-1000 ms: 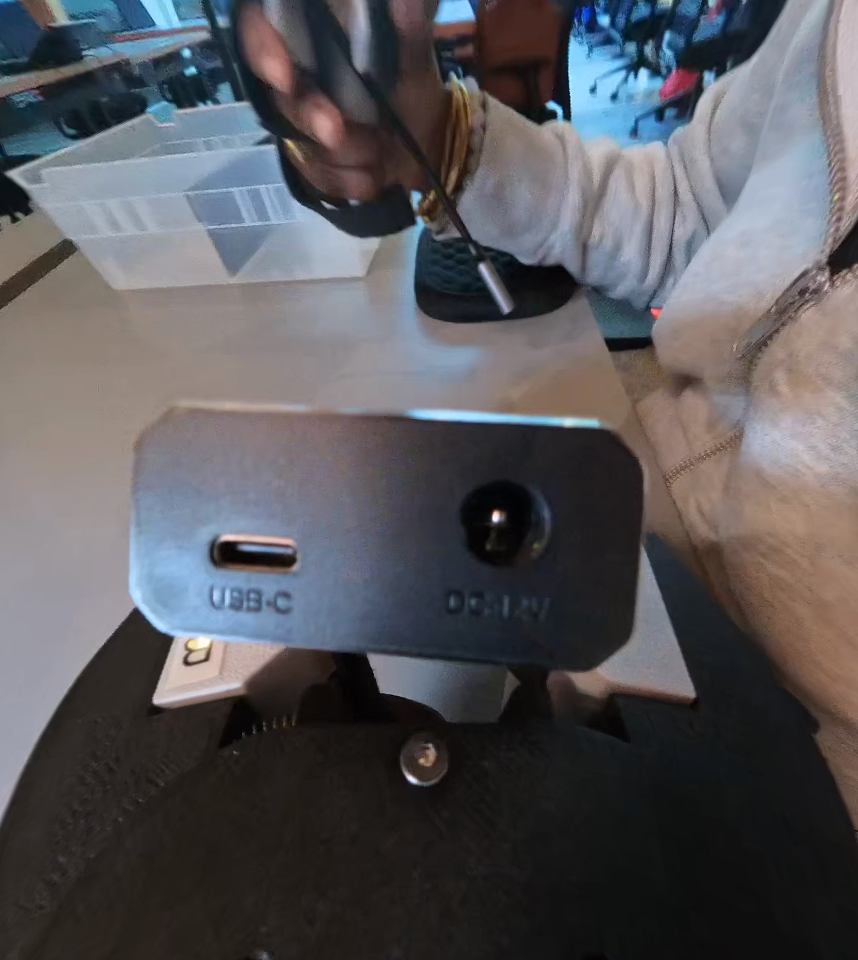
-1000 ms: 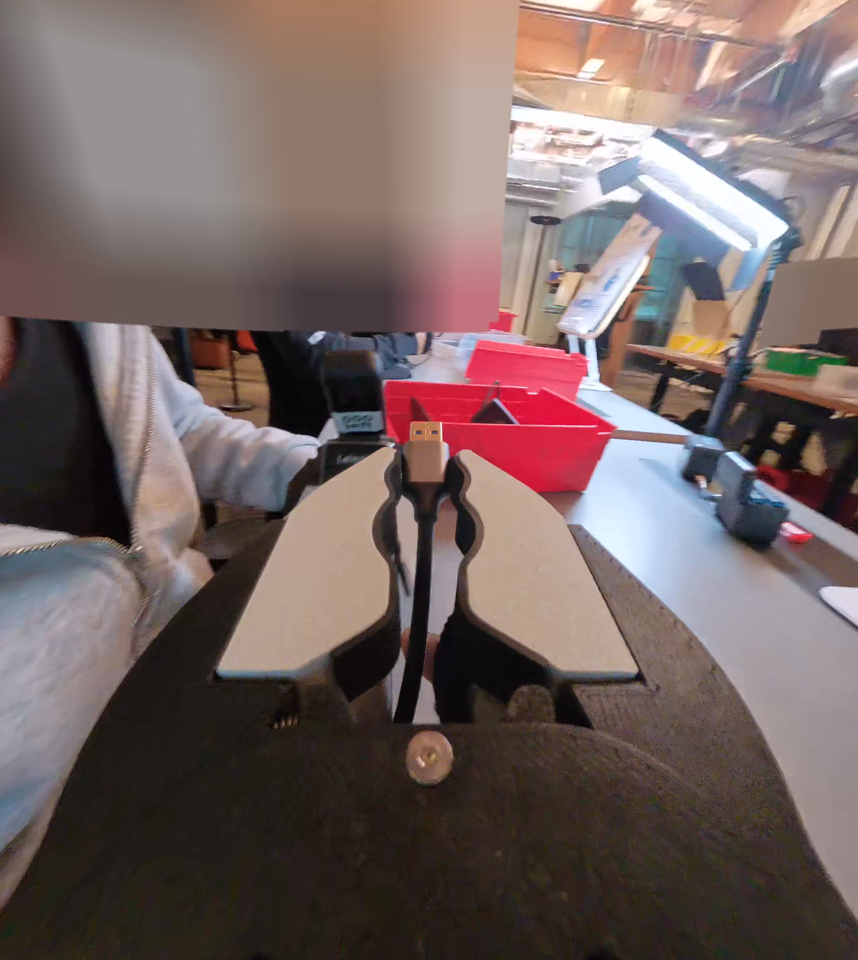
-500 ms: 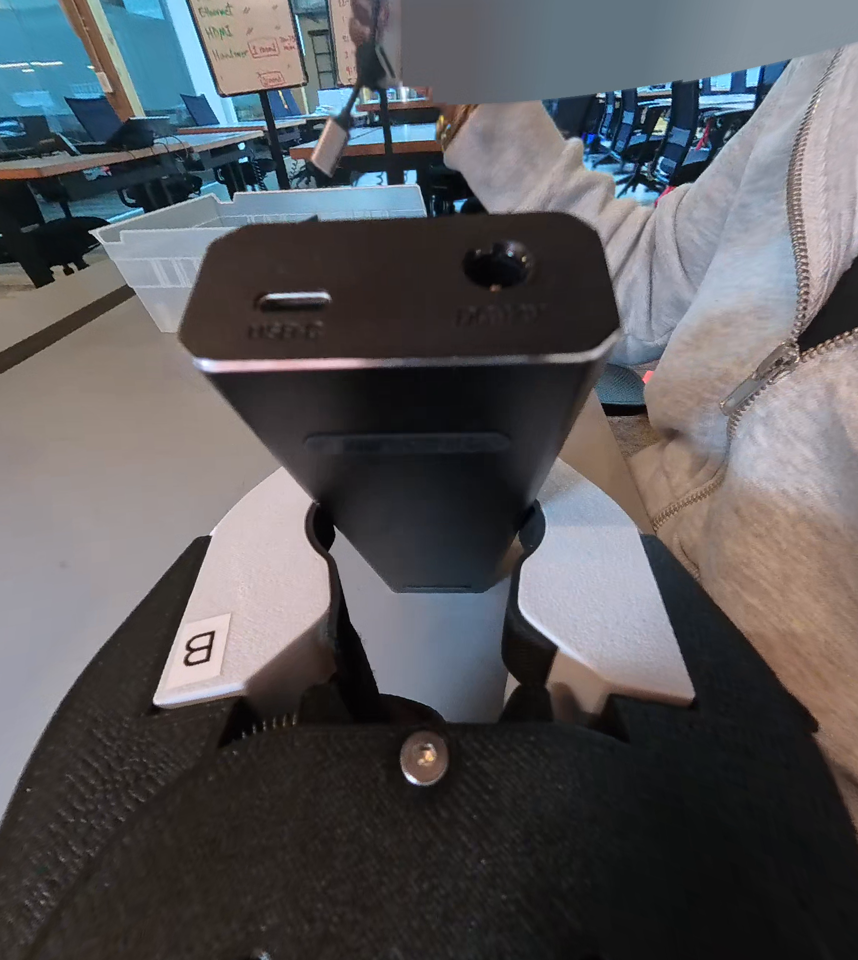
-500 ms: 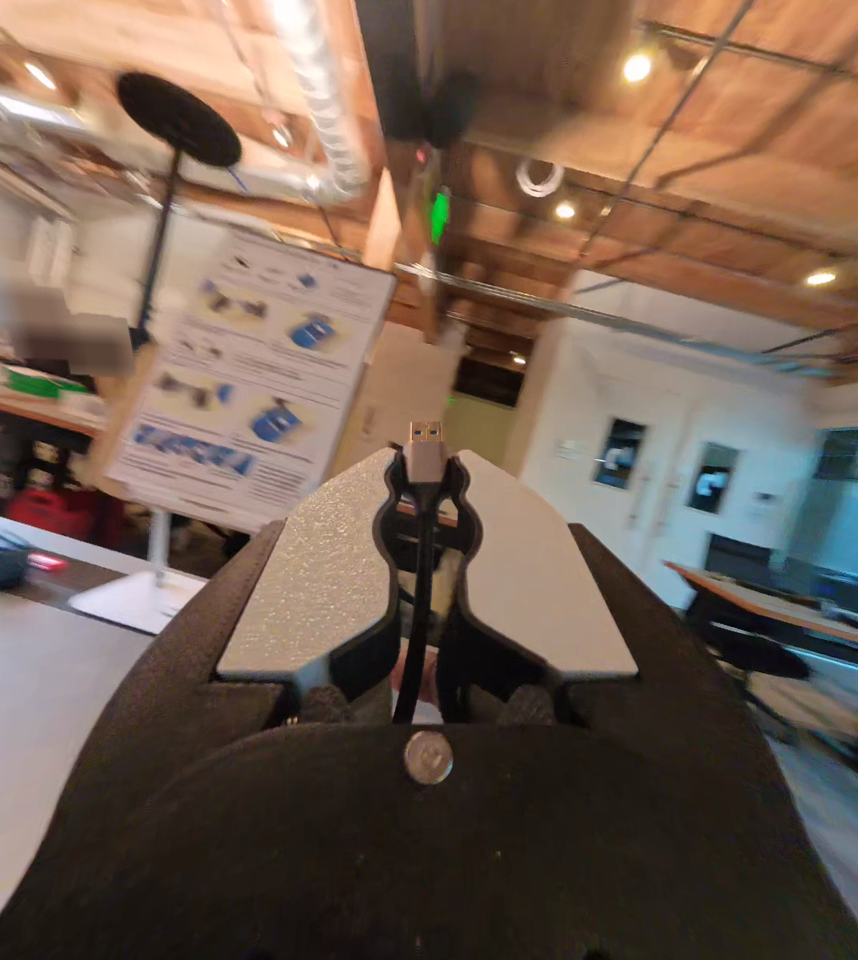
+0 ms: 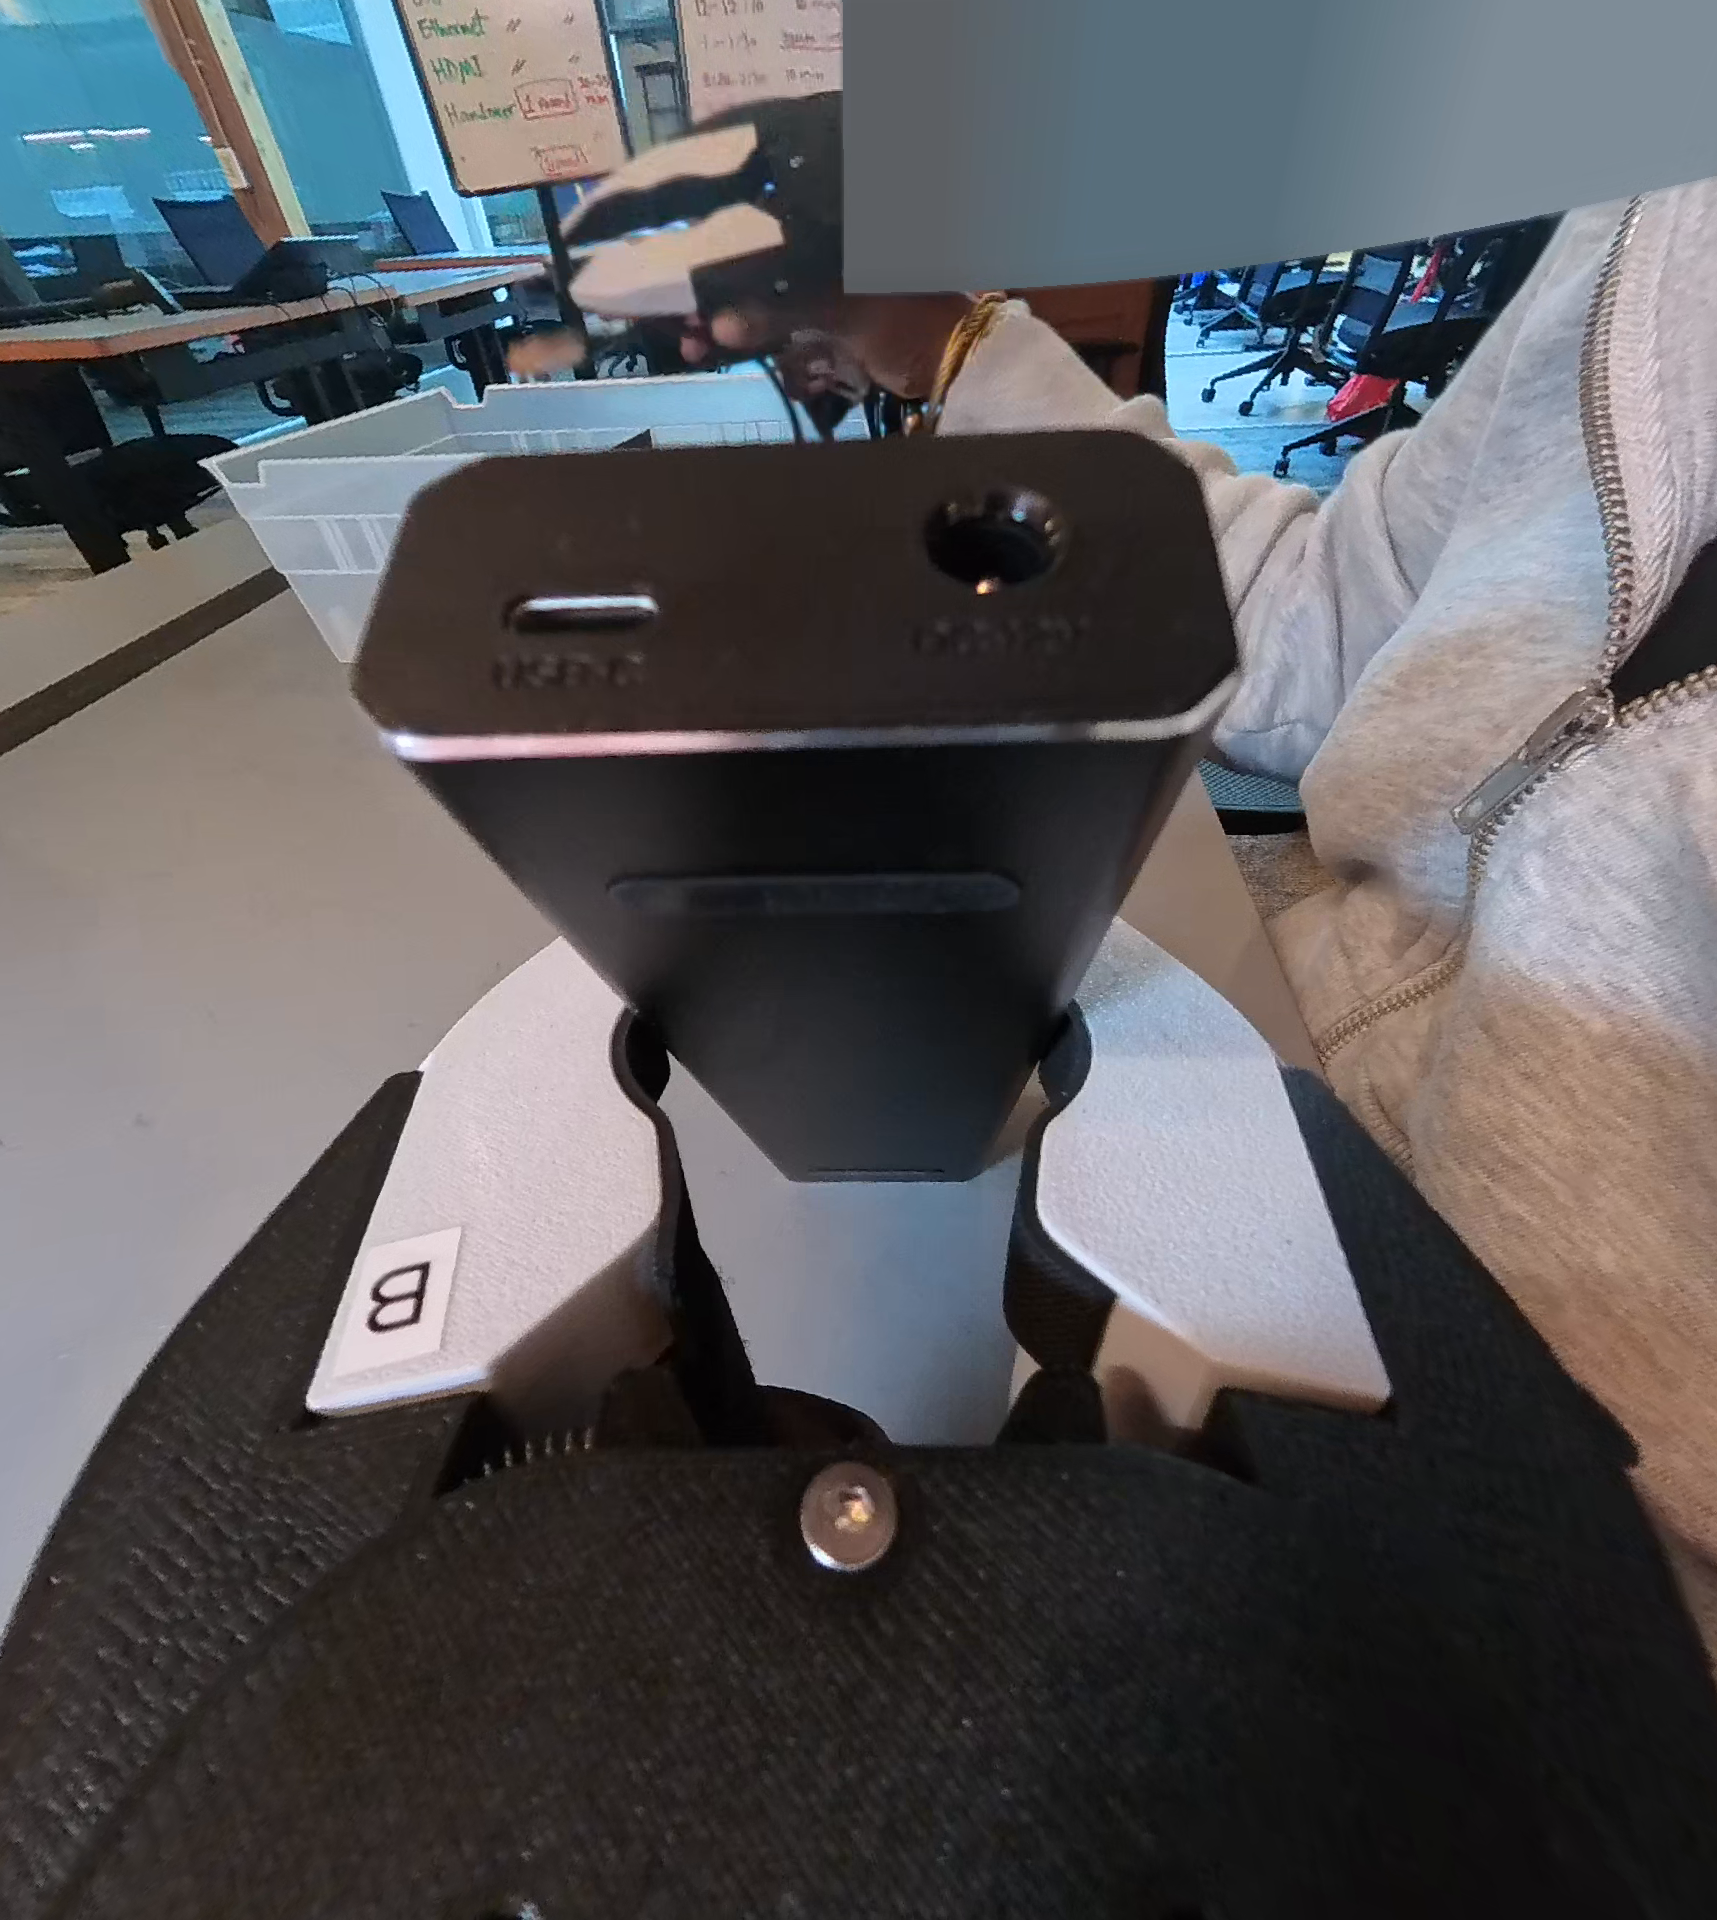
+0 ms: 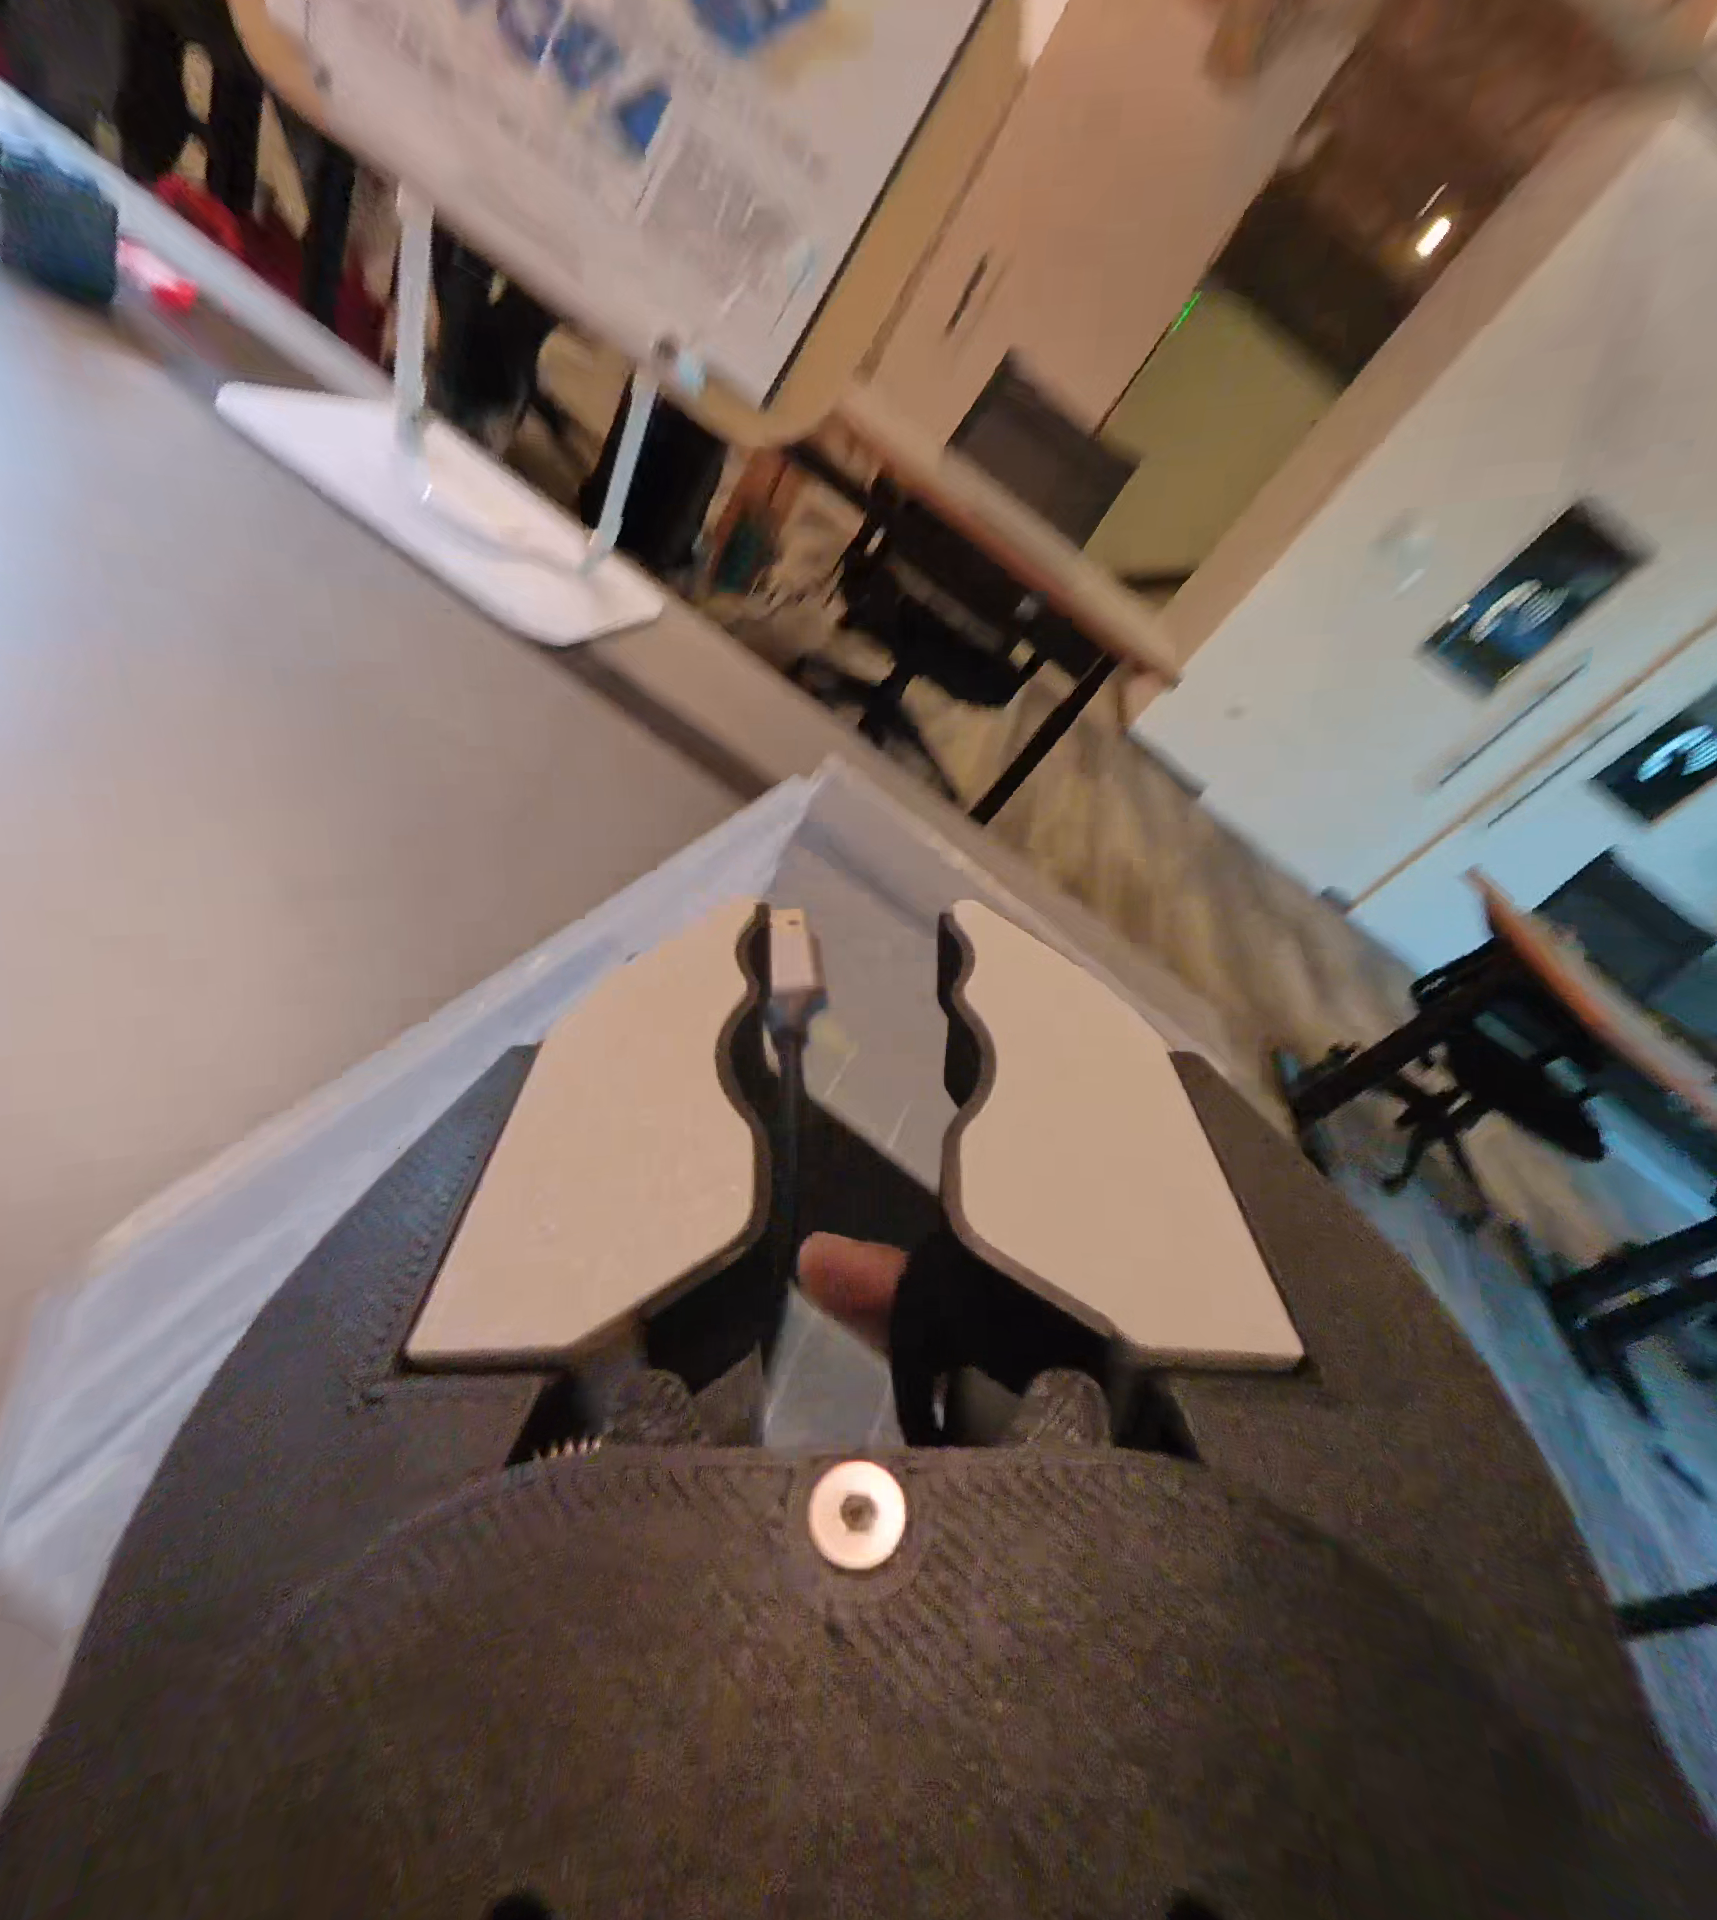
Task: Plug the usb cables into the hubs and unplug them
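Black metal hub (image 5: 802, 727) sits pinched between the jaws of the left hand-held gripper (image 5: 849, 1049), port end tilted up above the grey surface (image 5: 158, 935). Right hand-held gripper (image 6: 849, 935) is spread; the usb cable's plug (image 6: 794, 961) lies against its left finger over a clear bin (image 6: 563, 956).

surface: I see a plain grey desk (image 5: 158, 935) | on it: a clear plastic bin (image 5: 334, 499) at the far edge | right view: a white flat stand base (image 6: 438, 520) rests on the desk
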{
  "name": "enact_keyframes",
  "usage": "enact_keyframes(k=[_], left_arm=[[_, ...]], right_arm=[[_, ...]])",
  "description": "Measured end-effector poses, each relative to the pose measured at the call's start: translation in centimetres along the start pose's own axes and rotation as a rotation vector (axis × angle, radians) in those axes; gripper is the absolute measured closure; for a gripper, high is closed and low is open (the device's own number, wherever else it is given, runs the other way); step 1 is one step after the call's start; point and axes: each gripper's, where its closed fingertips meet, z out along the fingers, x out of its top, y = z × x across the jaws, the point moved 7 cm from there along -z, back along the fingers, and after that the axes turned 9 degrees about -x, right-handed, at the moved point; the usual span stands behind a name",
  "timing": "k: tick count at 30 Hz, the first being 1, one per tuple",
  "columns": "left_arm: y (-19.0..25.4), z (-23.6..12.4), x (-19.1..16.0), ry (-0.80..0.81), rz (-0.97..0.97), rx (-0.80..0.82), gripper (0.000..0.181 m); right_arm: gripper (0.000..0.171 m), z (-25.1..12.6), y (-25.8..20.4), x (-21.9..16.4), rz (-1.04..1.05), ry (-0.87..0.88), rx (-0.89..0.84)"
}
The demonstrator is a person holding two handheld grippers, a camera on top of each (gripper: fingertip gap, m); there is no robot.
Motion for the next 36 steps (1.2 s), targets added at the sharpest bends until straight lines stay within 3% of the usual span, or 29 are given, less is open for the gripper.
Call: enact_keyframes(k=[4, 8, 13, 19, 23, 27, 33, 36], left_arm=[[0.0, 0.0, 0.0, 0.002, -0.004, 0.001, 0.11], [-0.1, 0.0, 0.0, 0.001, -0.007, 0.004, 0.11], [-0.1, 0.0, 0.0, 0.001, -0.006, 0.004, 0.11], [-0.1, 0.0, 0.0, -0.007, 0.001, 0.015, 0.11], [-0.1, 0.0, -0.1, -0.006, -0.004, 0.014, 0.11], [-0.1, 0.0, -0.1, -0.005, -0.004, 0.013, 0.11], [-0.2, -0.1, -0.1, -0.004, -0.009, 0.014, 0.11], [-0.2, -0.1, -0.1, -0.003, -0.008, 0.014, 0.11]], right_arm=[[0.136, -0.6, -0.1, -0.8, 0.027, -0.113, 0.075], [0.143, -0.6, 0.3, -0.7, 0.127, -0.067, 0.044], [0.142, 0.7, -1.1, -1.7, 0.14, -0.241, 0.116], [0.142, 3.0, -2.9, -3.6, 0.316, -0.529, 0.186], [0.15, 3.8, -3.0, -5.1, 0.287, -0.619, 0.082], [0.159, 3.5, -2.3, -4.5, 0.257, -0.531, 0.028], [0.166, -1.5, 2.6, -0.1, 0.192, -0.113, -0.247], [0.166, -4.2, 3.0, 0.8, 0.068, 0.047, -0.22]])
